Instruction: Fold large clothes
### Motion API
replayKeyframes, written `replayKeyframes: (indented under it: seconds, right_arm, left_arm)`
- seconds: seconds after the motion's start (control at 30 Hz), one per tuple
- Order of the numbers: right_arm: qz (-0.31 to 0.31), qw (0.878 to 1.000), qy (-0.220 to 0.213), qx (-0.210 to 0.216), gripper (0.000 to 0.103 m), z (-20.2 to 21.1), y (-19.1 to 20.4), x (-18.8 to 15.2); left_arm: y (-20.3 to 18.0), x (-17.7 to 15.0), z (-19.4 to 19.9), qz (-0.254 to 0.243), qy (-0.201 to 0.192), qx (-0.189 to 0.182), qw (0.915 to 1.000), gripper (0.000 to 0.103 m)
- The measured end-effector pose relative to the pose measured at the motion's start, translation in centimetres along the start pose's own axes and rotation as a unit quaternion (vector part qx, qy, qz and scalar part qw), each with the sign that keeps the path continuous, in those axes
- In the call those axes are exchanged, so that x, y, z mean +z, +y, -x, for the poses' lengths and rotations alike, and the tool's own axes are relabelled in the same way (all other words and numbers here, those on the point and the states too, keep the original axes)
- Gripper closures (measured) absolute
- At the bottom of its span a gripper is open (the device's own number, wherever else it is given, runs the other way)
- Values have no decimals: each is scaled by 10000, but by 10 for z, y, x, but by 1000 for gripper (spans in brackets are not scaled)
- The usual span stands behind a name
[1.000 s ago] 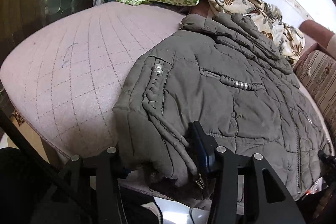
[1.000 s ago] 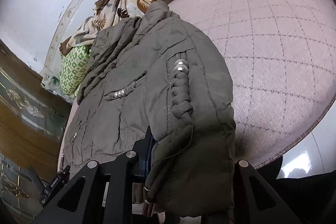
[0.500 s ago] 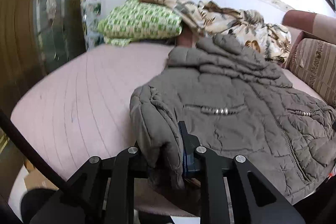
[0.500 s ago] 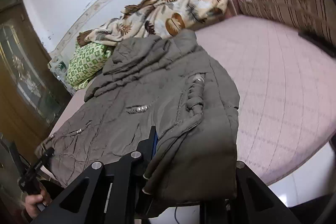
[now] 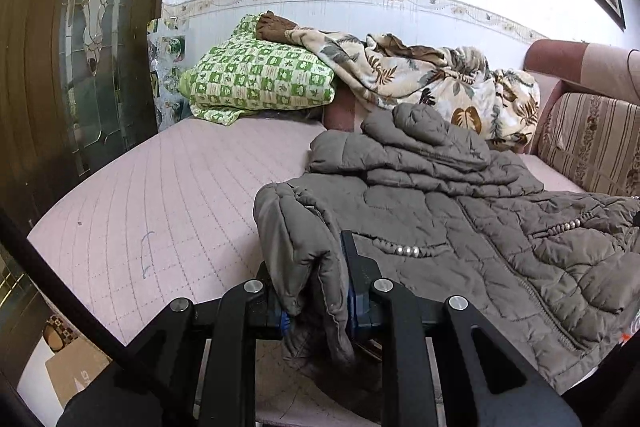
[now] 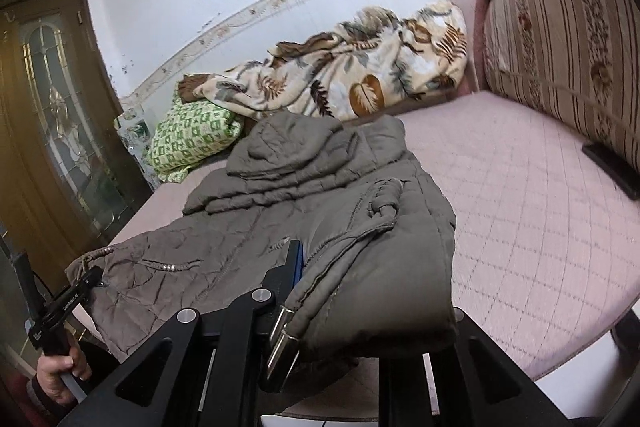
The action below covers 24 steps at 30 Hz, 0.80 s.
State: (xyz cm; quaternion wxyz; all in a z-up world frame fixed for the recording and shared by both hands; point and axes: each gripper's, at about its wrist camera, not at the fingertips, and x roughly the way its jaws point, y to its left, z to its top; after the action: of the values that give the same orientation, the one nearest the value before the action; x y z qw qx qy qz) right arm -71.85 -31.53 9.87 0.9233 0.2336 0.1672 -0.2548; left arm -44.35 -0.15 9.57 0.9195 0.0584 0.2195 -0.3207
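A large grey-brown quilted jacket [image 5: 460, 211] lies spread on a pink quilted bed [image 5: 168, 195], hood toward the far wall. My left gripper [image 5: 316, 291] is shut on the jacket's bottom left corner, which bunches up between the jaws at the bed's near edge. In the right wrist view the jacket [image 6: 304, 211] fills the middle. My right gripper [image 6: 340, 291] is shut on its bottom right corner, and the fabric drapes over and hides the right finger. A metal cord end [image 6: 282, 347] hangs by the left finger. The left gripper [image 6: 68, 303] shows at the far left, held in a hand.
A green checked pillow [image 5: 256, 75] and a leaf-patterned blanket [image 5: 420, 75] lie at the bed's head against the white wall. A striped sofa back [image 6: 560, 47] borders the right side. A dark wooden door [image 5: 60, 47] stands left. A black object [image 6: 612, 163] lies by the sofa back.
Both grippers have lifted and tilted up with the jacket's bottom corners. The views went from looking down on the jacket to looking across the bed at the wall.
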Motion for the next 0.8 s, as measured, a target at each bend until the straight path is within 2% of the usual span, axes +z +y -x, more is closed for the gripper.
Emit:
replayKeyframes:
  seconds: [0.37,0.8]
  right_arm:
    - [68,9994,-229,246,86,37,16,13]
    - [38,9976,-501,478,86,38,25,54]
  left_arm:
    - [12,20,24,29,-184,-22,9998,83]
    - [14,68,15,-42,-459,-18,9989,83]
